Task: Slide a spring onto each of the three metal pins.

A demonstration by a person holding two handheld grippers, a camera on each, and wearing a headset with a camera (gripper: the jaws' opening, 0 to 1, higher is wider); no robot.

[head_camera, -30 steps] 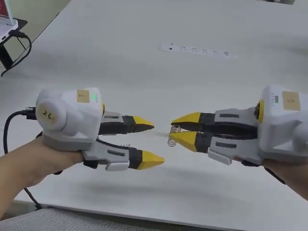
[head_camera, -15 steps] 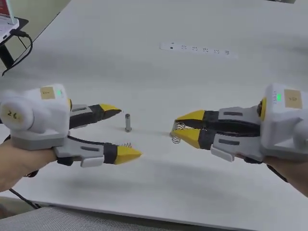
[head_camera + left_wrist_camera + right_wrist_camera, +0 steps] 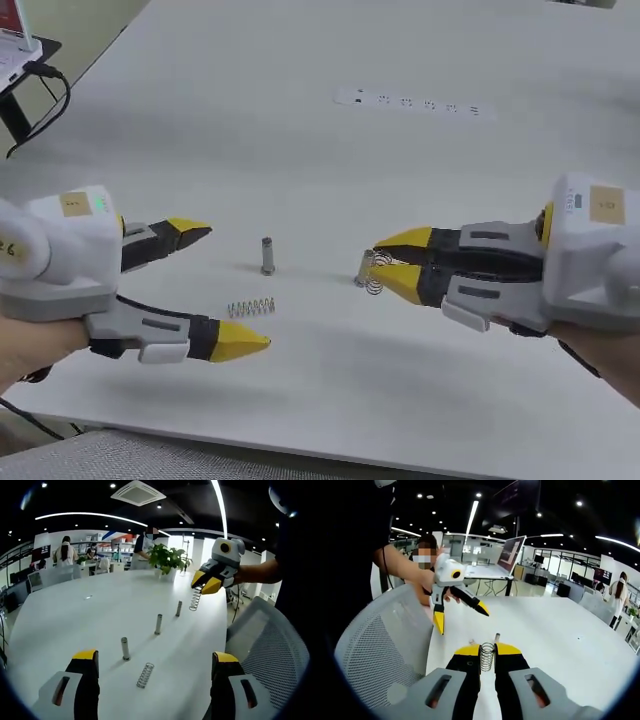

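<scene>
Colleague: Where do your tongs stand?

Me: My right tongs are clenched on a spring. In the left gripper view it hangs down from their yellow tips. My left tongs are released, jaws spread wide, grasping nothing.

Colleague: What has just changed?

Me: A second ago my left tongs were nose to nose with the right, covering the middle of the counter. Now they have drawn back to my left. That uncovers the first pin, standing bare, and a loose spring lying on its side just in front of it, out ahead of the open jaws. The right tongs have hardly shifted, and their spring sits just beside the second pin.

Colleague: And for the job?

Me: I judge nothing is threaded yet. The left gripper view shows three pins in a row, the third pin farthest off, and all are bare. The held spring must still be lined up over a pin's top. The loose one now lies free for my left tongs to take.

Colleague: Anything you can't make out?

Me: In the head view the spring's coils half mask the second pin, so I cannot tell whether they touch. I take the third pin to be hidden behind my right tongs there. In the right gripper view a pin's tip peeks above the spring, but I cannot tell which pin it is.
</scene>
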